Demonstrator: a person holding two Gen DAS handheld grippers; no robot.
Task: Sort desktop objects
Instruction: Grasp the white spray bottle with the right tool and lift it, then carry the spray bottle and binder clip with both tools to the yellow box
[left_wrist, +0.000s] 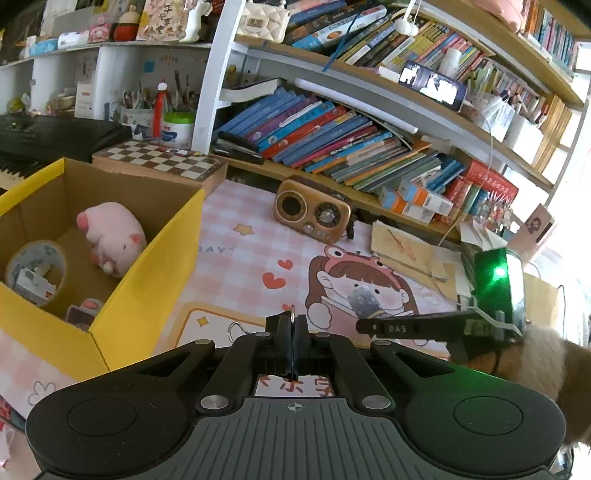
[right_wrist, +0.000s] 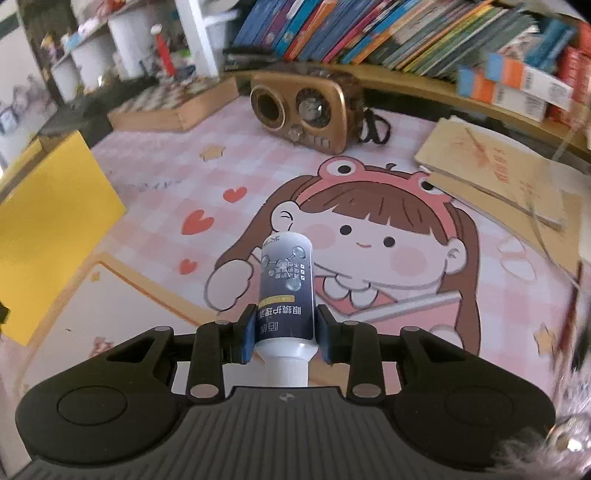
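Observation:
My left gripper (left_wrist: 293, 325) is shut on a thin metal ring (left_wrist: 293, 314) with a wire clip (left_wrist: 236, 328) hanging at its left, above the pink cartoon desk mat (left_wrist: 240, 251). A yellow cardboard box (left_wrist: 147, 280) at the left holds a pink plush pig (left_wrist: 112, 238), a tape roll (left_wrist: 35, 271) and a small figure (left_wrist: 86, 310). My right gripper (right_wrist: 285, 332) is shut on a dark bottle (right_wrist: 286, 284) with a white cap, held over the mat (right_wrist: 332, 240). The right gripper also shows in the left wrist view (left_wrist: 373, 326), holding the bottle (left_wrist: 365, 301).
A gold retro radio (left_wrist: 312, 210) (right_wrist: 303, 110) stands at the back of the mat. A chessboard box (left_wrist: 159, 162) lies behind the yellow box (right_wrist: 48, 236). Notebooks (right_wrist: 498, 177) lie at the right. Shelves of books (left_wrist: 332, 136) line the back.

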